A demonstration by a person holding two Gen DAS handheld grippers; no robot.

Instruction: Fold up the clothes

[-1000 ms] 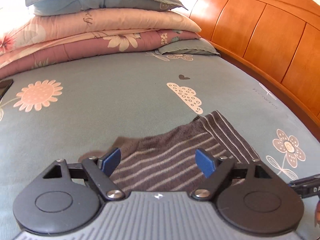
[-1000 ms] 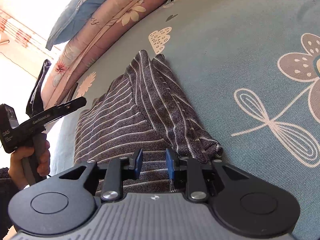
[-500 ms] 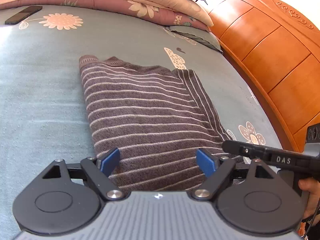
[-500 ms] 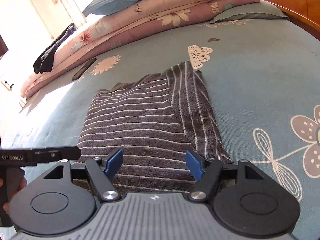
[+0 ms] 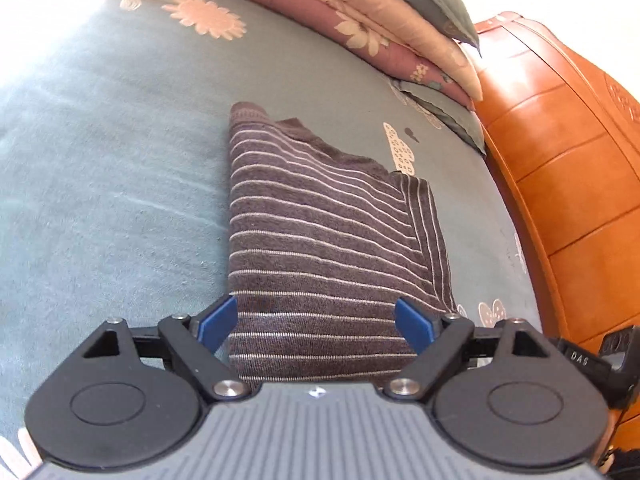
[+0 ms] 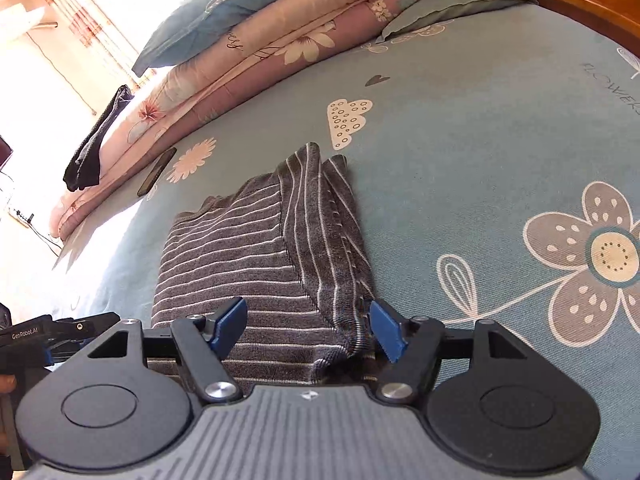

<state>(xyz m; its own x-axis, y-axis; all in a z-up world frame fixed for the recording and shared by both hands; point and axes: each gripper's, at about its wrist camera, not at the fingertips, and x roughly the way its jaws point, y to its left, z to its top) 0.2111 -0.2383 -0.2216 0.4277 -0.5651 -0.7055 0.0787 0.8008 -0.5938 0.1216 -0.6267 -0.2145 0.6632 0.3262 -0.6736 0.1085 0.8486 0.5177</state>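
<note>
Garment (image 5: 320,240) beneath spread left hand-held gripper (image 5: 316,322)

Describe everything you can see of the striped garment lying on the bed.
The dark grey knitted garment with thin white stripes lies flat on the blue-grey flowered bedsheet, folded into a rough rectangle. One sleeve is folded along its right side, so its stripes run lengthwise. A ribbed hem shows at the far left corner. The open left gripper and open right gripper hover at its near edge; contact cannot be told.
</note>
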